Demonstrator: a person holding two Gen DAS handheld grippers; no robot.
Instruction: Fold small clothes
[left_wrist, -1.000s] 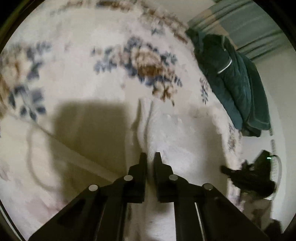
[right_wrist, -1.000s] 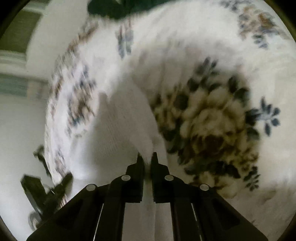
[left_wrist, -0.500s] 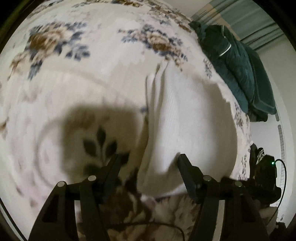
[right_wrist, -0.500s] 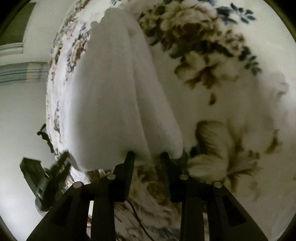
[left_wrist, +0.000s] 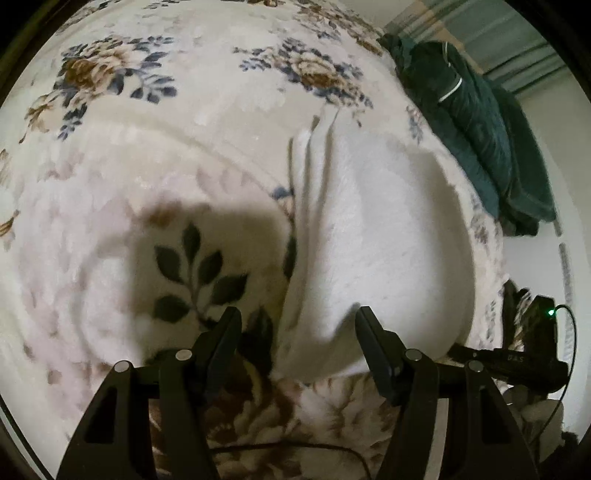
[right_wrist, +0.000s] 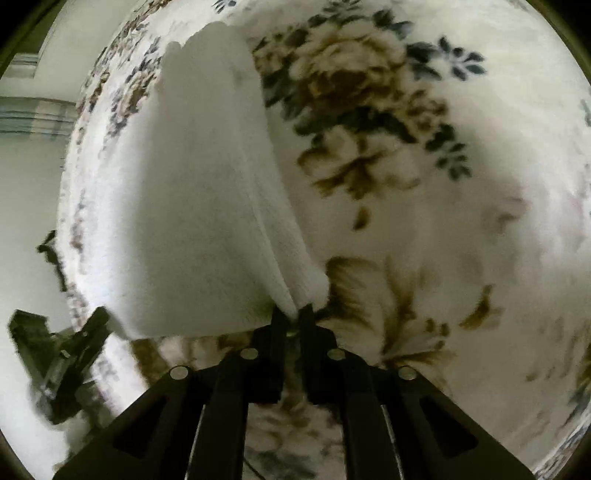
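A cream plush blanket with brown-and-blue flower print (left_wrist: 155, 155) covers the bed, bearing a folded white knit garment (left_wrist: 373, 236) and, near its far edge, a dark green bundled jacket (left_wrist: 476, 122).

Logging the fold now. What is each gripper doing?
Left gripper: open, holding nothing, at the white cloth's near edge.
Right gripper: nearly closed; grip on the cloth cannot be told.

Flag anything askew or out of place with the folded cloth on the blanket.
The white cloth lies folded on the floral blanket, but its layered edges fan out unevenly along one side. A dark green garment sits bunched at the blanket's far edge.
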